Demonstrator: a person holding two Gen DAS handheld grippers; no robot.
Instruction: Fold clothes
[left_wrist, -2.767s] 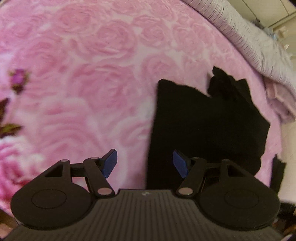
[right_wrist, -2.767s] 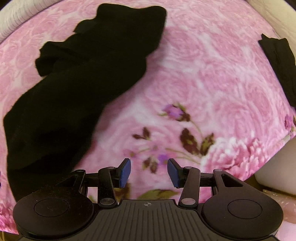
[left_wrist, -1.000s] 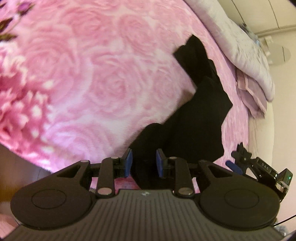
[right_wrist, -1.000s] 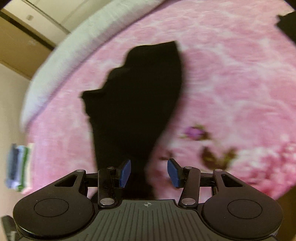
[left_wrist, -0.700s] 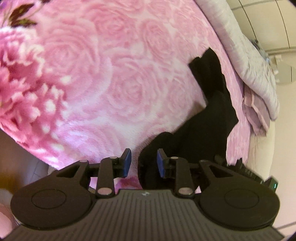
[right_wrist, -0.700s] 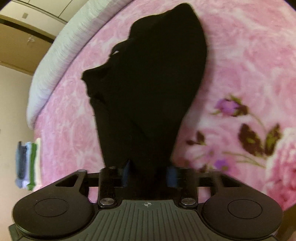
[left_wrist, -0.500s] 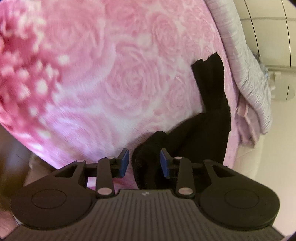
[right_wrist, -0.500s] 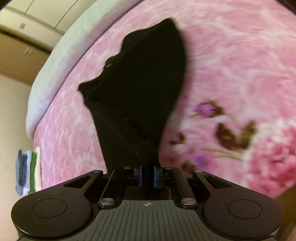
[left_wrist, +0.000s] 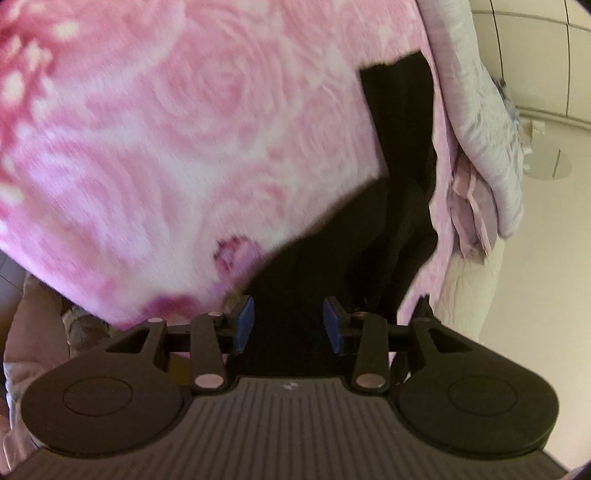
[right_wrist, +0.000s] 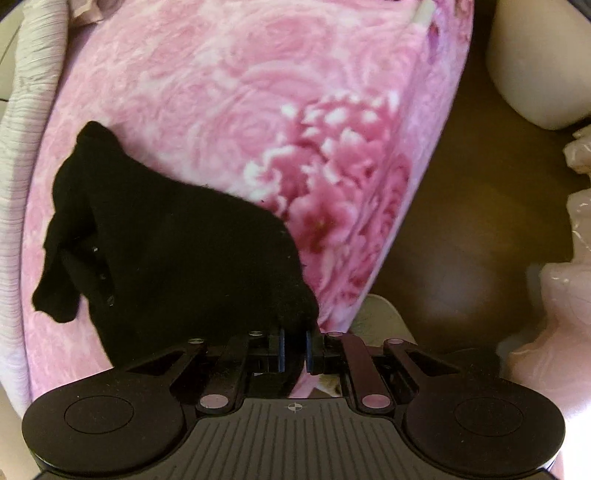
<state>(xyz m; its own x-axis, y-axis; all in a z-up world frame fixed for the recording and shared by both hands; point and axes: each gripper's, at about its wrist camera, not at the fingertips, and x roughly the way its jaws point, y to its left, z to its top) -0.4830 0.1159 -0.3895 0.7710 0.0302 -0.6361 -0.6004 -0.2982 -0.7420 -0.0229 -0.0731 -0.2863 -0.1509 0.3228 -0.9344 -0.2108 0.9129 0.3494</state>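
A black garment (left_wrist: 332, 266) lies crumpled on a pink rose-patterned blanket (left_wrist: 184, 129). In the left wrist view its near edge runs between the blue pads of my left gripper (left_wrist: 288, 325), which stands open around the cloth without pinching it. In the right wrist view the same black garment (right_wrist: 177, 251) spreads to the left, bunched at its far end. My right gripper (right_wrist: 294, 349) is shut on its near corner, close to the blanket's (right_wrist: 258, 92) edge. The pinched corner hides the pads' inner faces.
A pale striped quilt (left_wrist: 487, 122) runs along the bed's far side, with a folded pink cloth (left_wrist: 469, 206) beside it. In the right wrist view brown floor (right_wrist: 461, 240) lies past the bed's edge, with a white object (right_wrist: 535, 62) and pale pink wrapping (right_wrist: 554, 314).
My right gripper has gone from open to shut on the garment's corner and swung toward the bed's edge. My left gripper's fingers have spread a little wider around the cloth.
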